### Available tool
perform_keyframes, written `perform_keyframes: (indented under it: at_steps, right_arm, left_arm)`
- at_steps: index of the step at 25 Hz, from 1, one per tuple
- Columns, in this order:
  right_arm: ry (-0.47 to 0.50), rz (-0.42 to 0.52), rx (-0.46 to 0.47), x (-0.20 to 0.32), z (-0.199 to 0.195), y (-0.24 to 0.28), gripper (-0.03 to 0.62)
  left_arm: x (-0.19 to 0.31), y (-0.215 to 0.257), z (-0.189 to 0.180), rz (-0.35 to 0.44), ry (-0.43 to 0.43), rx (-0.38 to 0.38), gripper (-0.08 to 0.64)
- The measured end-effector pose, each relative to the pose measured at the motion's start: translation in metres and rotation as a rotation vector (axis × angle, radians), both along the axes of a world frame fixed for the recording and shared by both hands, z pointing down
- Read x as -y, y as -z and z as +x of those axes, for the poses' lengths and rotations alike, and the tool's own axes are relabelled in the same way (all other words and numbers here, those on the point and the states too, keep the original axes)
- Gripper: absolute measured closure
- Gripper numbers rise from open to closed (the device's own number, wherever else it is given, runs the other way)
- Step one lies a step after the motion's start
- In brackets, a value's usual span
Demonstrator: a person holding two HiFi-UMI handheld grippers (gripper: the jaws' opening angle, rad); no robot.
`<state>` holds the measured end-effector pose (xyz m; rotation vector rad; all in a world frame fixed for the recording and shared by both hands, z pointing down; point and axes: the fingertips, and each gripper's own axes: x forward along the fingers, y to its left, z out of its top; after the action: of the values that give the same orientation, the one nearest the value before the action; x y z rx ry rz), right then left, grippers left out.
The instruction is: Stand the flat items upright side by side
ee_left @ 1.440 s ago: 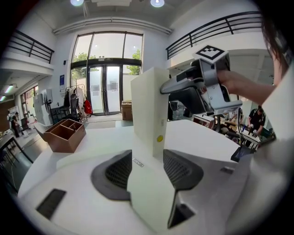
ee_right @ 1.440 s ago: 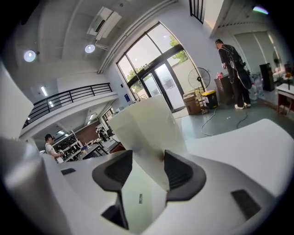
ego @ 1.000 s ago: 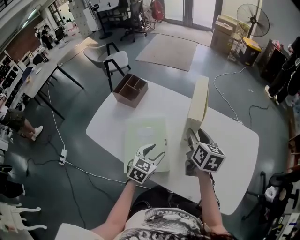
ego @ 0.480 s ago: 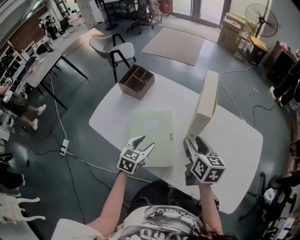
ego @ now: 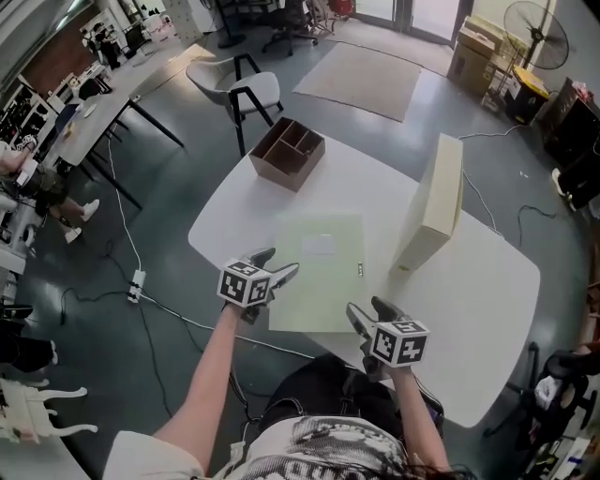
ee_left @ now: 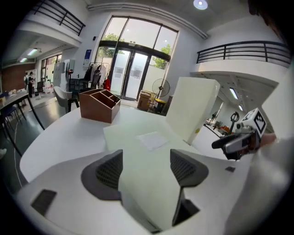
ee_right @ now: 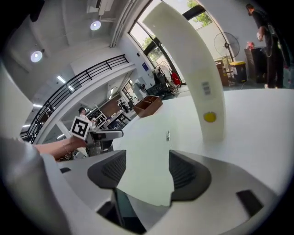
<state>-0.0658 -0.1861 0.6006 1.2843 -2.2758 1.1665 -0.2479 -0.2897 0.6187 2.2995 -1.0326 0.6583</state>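
Observation:
A pale green flat folder lies flat in the middle of the white table. To its right a cream box file stands upright on its own. My left gripper hovers at the folder's near left corner. Its jaws are opening, and the folder shows between the pads untouched. My right gripper is at the table's near edge, short of the upright file. Its jaws are opening too, with only the flat folder seen beyond them.
A brown wooden organiser sits at the table's far left corner. Beyond the table stand a chair, a rug and a floor fan. Cables run across the floor on the left.
My right gripper has drawn back from the foot of the upright file toward the near edge. My left gripper has shifted left along the flat folder. Both jaws have widened.

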Motion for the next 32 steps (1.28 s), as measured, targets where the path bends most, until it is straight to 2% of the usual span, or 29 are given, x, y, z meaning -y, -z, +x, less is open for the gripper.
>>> perform_keyframes:
  at_steps: [3, 6, 10, 13, 21, 24, 28, 32]
  right_arm:
    - [0.022, -0.040, -0.012, -0.001, -0.004, -0.023, 0.259]
    - [0.023, -0.088, 0.019, -0.001, -0.007, -0.039, 0.228]
    - [-0.008, -0.152, 0.120, 0.004, -0.010, -0.048, 0.219]
    - [-0.032, -0.179, 0.133, 0.011, -0.008, -0.055, 0.218]
    - [-0.016, -0.226, 0.079, 0.014, -0.013, -0.076, 0.209]
    - [-0.020, -0.244, 0.101, 0.013, -0.014, -0.081, 0.195]
    - [-0.014, -0.262, 0.152, 0.014, -0.015, -0.085, 0.187]
    - [0.038, -0.249, 0.136, 0.012, -0.014, -0.085, 0.207]
  left_arm:
    - [0.019, -0.012, -0.015, -0.049, -0.007, 0.010, 0.223]
    - [0.033, -0.024, -0.023, -0.117, -0.011, -0.035, 0.209]
    - [0.053, -0.039, -0.027, -0.189, -0.013, -0.076, 0.198]
    - [0.067, -0.046, -0.024, -0.230, -0.033, -0.088, 0.186]
    - [0.090, -0.055, -0.009, -0.324, -0.040, -0.240, 0.169]
    - [0.090, -0.060, -0.008, -0.358, -0.024, -0.304, 0.160]
    - [0.090, -0.061, -0.010, -0.358, -0.011, -0.387, 0.156]
    - [0.089, -0.060, -0.009, -0.326, 0.004, -0.385, 0.158]
